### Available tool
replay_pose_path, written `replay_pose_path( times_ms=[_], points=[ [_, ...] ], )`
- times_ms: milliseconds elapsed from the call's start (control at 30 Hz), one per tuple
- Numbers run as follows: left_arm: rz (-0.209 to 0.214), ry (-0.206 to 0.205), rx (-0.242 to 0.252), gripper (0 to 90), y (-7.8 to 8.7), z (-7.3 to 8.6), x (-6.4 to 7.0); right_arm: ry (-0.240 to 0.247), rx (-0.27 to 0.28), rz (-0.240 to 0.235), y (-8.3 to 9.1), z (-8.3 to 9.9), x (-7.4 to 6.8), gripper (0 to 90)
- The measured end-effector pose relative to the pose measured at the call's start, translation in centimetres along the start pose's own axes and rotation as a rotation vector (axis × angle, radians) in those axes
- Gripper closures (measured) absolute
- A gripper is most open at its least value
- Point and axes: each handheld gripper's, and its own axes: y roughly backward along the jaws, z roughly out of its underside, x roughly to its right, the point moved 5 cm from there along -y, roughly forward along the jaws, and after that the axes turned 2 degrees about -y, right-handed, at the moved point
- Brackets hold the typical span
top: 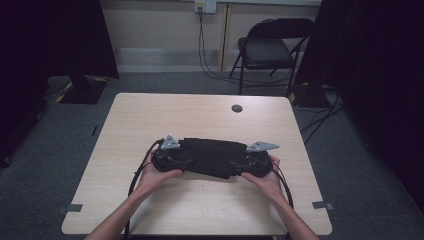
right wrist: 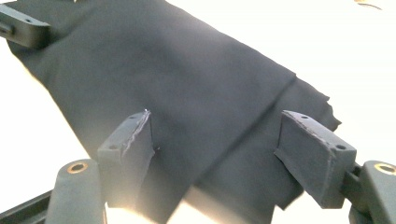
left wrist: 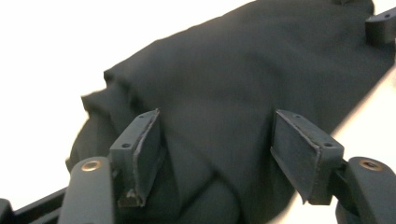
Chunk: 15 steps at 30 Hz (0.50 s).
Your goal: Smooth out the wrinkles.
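Black cloth [top: 210,156] — long axis left to right

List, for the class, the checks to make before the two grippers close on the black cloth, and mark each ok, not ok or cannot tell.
1. Left gripper open: ok, jaws spread wide.
2. Right gripper open: ok, jaws spread wide.
3. Cloth between each pair of jaws: ok, fabric spans both gaps.
4. Grippers at opposite ends of the cloth: ok, one at each end in the high view.
5. Cloth lying flat: not ok, bunched folds at the left gripper's end.
6. Jaws low enough to pinch fabric: cannot tell.
7. Table around the cloth bare: ok.
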Motion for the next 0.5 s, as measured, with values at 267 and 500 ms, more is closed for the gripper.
replay_pose_path(
  times_ms=[267, 500],
  points=[
    [-0.01, -0.022, -0.003, 32.0, 3.0, 0.6, -0.4, -0.017, 0.021, 0.014, 3.0, 1.0, 0.8, 24.9],
    [-0.073, 0.003, -0.046, 30.6, 6.8, 3.2, -2.3, -0.069, 0.042, 0.069, 6.1, 2.1, 2.4, 22.4]
  ],
)
